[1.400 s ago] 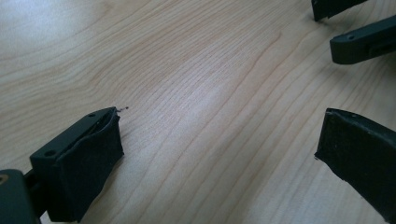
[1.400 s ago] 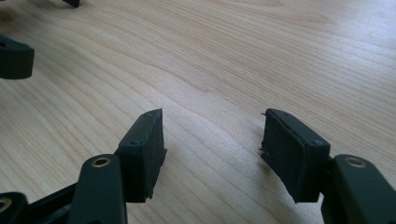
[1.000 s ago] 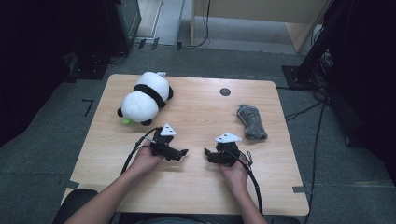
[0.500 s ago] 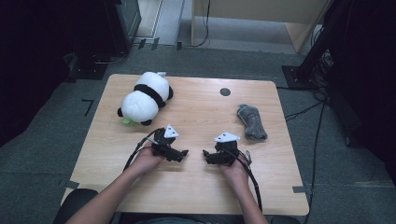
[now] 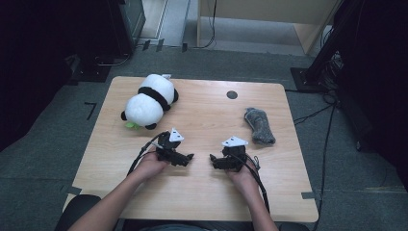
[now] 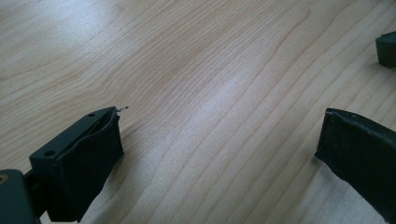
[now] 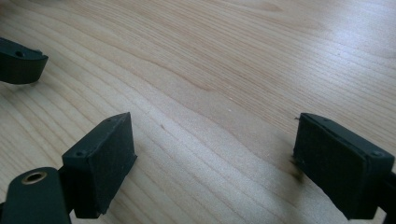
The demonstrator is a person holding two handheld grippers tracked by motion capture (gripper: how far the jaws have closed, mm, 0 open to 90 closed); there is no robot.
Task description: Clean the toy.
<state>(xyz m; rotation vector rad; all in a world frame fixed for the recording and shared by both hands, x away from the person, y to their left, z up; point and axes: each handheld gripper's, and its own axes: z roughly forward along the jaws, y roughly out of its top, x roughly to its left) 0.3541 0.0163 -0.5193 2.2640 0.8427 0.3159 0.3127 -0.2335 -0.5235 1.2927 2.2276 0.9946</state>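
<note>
Both grippers rest low on the wooden table (image 5: 202, 192) near its front, held by a person's hands, with their tips facing each other. My left gripper (image 5: 189, 157) (image 6: 219, 149) stands open, and bare wood lies between its black jaws. My right gripper (image 5: 213, 160) (image 7: 215, 158) is open too. Its jaws have just been opening, and nothing is between them. A narrow strip of table separates the two grippers. One jaw tip of the right gripper (image 6: 386, 46) shows at the far right of the left gripper view. A tip of the left gripper (image 7: 18, 60) shows at the upper left of the right gripper view.
A black-and-white panda plush (image 5: 149, 101) lies on its side at the back left of the table. A grey rolled cloth (image 5: 259, 126) lies at the right, just beyond the right gripper. A small black disc (image 5: 232, 95) sits near the far edge. Cables trail off the front.
</note>
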